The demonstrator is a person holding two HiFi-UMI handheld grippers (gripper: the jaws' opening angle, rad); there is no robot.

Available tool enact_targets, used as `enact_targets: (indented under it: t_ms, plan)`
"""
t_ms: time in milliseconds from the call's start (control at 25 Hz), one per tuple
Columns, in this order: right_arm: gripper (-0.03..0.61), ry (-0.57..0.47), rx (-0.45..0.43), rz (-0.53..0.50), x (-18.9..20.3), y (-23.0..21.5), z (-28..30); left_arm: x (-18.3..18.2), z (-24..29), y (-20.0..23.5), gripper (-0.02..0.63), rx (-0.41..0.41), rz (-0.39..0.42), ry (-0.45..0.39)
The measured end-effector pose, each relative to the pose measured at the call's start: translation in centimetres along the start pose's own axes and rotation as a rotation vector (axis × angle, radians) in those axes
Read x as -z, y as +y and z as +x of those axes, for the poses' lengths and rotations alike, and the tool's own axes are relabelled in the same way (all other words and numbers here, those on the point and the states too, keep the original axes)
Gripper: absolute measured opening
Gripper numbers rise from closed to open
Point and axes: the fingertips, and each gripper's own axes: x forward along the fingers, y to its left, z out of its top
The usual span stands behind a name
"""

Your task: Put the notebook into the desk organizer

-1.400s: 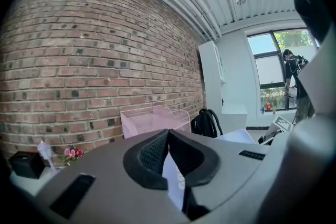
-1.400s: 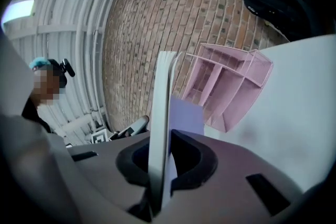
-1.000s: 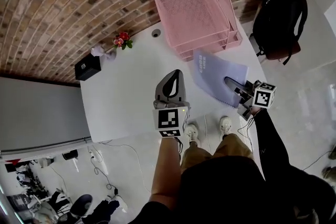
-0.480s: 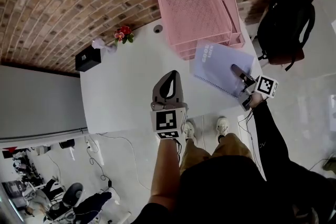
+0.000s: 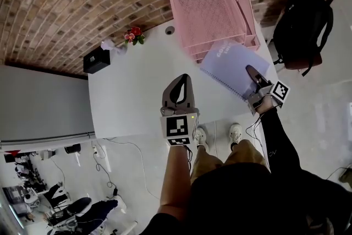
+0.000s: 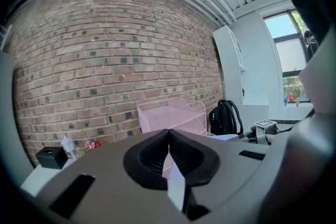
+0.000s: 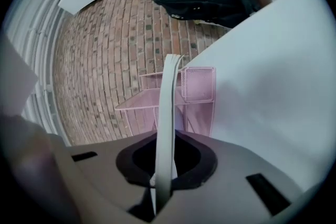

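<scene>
A lilac spiral notebook [image 5: 234, 66] hangs tilted over the white table's right end, its far corner close to the pink wire desk organizer [image 5: 212, 8]. My right gripper [image 5: 255, 77] is shut on the notebook's near edge. In the right gripper view the notebook [image 7: 167, 123] shows edge-on between the jaws, pointing at the organizer [image 7: 181, 99]. My left gripper [image 5: 179, 91] hovers over the table's near side with its jaws shut and nothing in them. The left gripper view shows the organizer [image 6: 170, 115] ahead of the left gripper [image 6: 168, 140].
The white table [image 5: 137, 91] stands against a brick wall. A black box [image 5: 97, 59], a small flower [image 5: 133, 36] and a little white bottle [image 5: 106, 44] sit at its far left. A black backpack [image 5: 302, 25] lies on the floor to the right.
My right gripper has lifted the notebook and carried it toward the organizer, tilting it. The left gripper has hardly moved.
</scene>
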Motion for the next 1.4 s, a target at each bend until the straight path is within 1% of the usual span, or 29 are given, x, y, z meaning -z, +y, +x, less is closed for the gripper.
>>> enact_targets:
  t_ms: [160,240,320,360,520,720,800,880,960,1040,1200,1320,1400]
  plan:
    - [0.044,-0.140,0.014,0.192,0.3,-1.8,-0.2,0.4,-0.3,0.4,0.015,-0.008,-0.005,0.007]
    - [0.044,-0.202,0.013,0.243,0.7,-2.1,0.4,0.6,-0.6,0.8,0.015,-0.016,0.000,0.019]
    - [0.044,-0.250,0.017,0.249,0.9,-2.0,0.9,0.7,-0.8,1.0,0.015,-0.023,0.000,0.025]
    - [0.044,-0.270,0.029,0.235,1.0,-2.0,1.1,0.8,-0.9,1.1,0.015,-0.026,-0.002,0.024]
    - [0.044,-0.329,0.120,0.126,1.6,-2.0,2.5,1.5,-1.6,1.9,0.016,-0.040,-0.010,0.047]
    - [0.043,-0.307,0.263,-0.013,2.1,-2.3,4.0,2.1,-2.1,2.8,0.017,-0.049,-0.019,0.055]
    - [0.046,-0.309,0.289,-0.059,2.3,-2.1,4.1,2.4,-2.1,3.0,0.017,-0.046,-0.020,0.057]
    - [0.046,-0.313,0.296,-0.065,2.9,-2.0,4.2,2.6,-2.2,3.2,0.017,-0.041,-0.021,0.064]
    - [0.046,-0.315,0.290,-0.045,3.8,-2.0,4.3,3.0,-2.2,3.3,0.017,-0.033,-0.017,0.078]
    - [0.055,-0.315,0.270,-0.007,4.9,-2.1,4.4,2.9,-2.0,3.4,0.017,-0.025,-0.014,0.072]
    - [0.134,-0.275,0.216,0.043,7.1,-2.4,4.4,3.0,-1.8,3.4,0.017,-0.010,-0.013,0.067]
    - [0.196,-0.198,0.171,0.023,9.3,-1.5,4.6,3.3,-1.7,3.8,0.017,-0.008,-0.021,0.071]
    - [0.210,-0.135,0.151,-0.012,11.1,-1.0,5.0,3.4,-1.8,4.1,0.017,-0.008,-0.021,0.075]
